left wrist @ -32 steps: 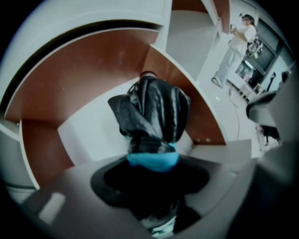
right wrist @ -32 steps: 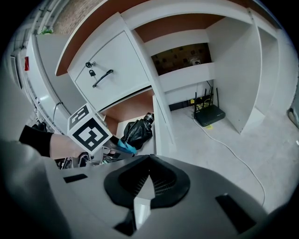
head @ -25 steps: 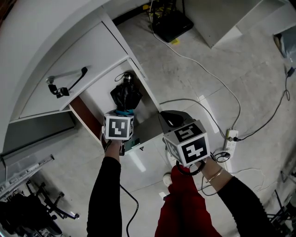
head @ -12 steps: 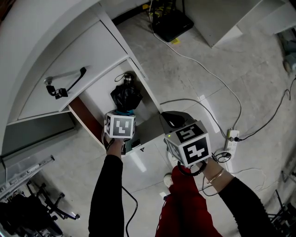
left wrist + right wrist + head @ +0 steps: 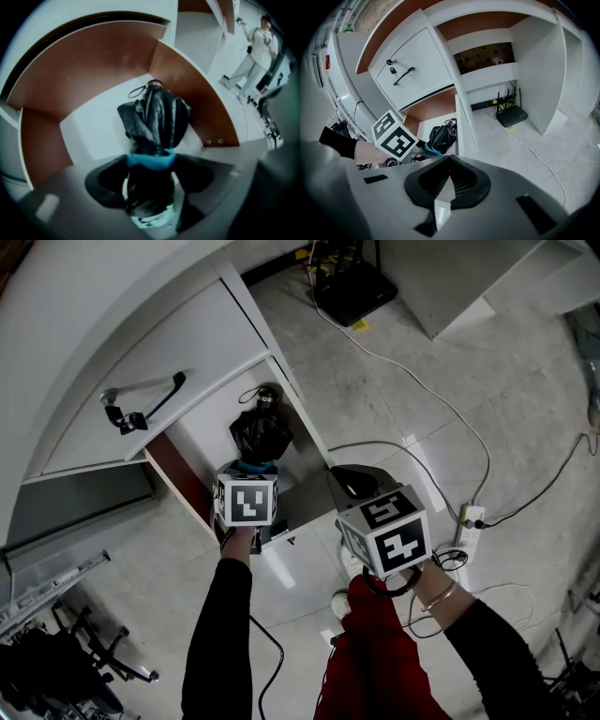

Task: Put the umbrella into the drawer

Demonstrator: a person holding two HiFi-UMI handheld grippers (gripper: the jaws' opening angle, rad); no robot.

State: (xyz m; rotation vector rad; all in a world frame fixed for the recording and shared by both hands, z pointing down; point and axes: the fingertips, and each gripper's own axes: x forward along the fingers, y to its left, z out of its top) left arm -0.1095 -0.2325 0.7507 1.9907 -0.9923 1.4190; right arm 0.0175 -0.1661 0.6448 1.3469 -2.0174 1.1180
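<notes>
A folded black umbrella (image 5: 260, 432) with a blue band lies inside the open drawer (image 5: 305, 442), its strap end toward the back. My left gripper (image 5: 255, 468) points steeply down at its near end. In the left gripper view the umbrella (image 5: 157, 122) runs between the jaws, which have just been opening, and the pads no longer squeeze it. The right gripper (image 5: 352, 486) hangs beside the drawer's front right corner. Its jaws are shut on nothing (image 5: 450, 161).
Above the drawer is a white cabinet door with a black handle (image 5: 155, 399). A black router (image 5: 352, 287) and cables lie on the tiled floor behind, and a power strip (image 5: 469, 521) sits to the right. A person (image 5: 255, 47) stands far off.
Little differs. The left gripper stays over the umbrella's near end, the umbrella lies in the same spot, and the right gripper has kept still.
</notes>
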